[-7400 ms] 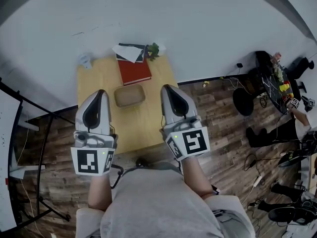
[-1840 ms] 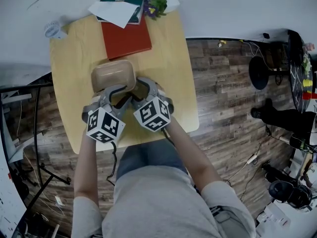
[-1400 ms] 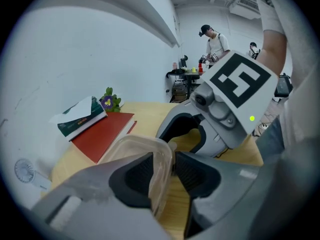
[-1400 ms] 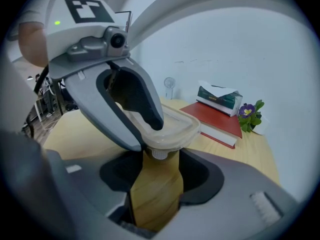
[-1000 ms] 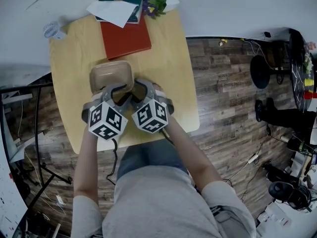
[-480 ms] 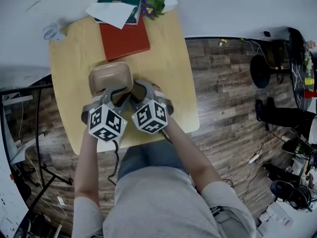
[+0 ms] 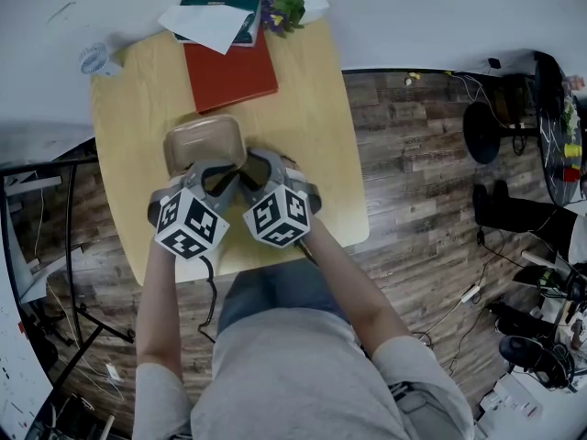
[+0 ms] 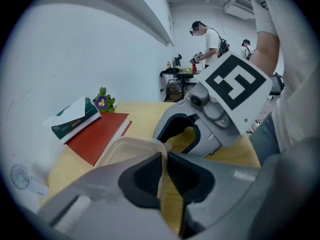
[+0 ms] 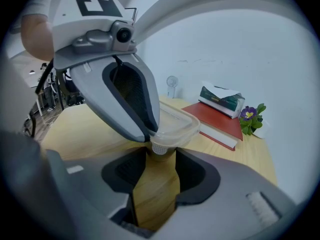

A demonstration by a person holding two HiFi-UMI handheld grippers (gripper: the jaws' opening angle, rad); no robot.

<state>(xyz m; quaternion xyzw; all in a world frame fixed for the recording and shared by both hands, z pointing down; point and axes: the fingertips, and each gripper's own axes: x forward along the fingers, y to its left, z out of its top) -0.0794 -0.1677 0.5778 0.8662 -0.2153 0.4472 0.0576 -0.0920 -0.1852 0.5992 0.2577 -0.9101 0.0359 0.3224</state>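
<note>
Left fingers (image 8: 145,176) clamp container (image 8: 126,147), right fingers (image 9: 195,176) apart

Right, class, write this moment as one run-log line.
left gripper: shut on clear container rim | right gripper: open, container's tab at its tips | clear container: on wooden table

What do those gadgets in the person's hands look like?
The left hand-held gripper and the right hand-held gripper are smooth grey shells, each with black ribbed pads and a white cube of black square markers. A dark cable trails from the left one. The person wears a grey short-sleeved shirt.
</note>
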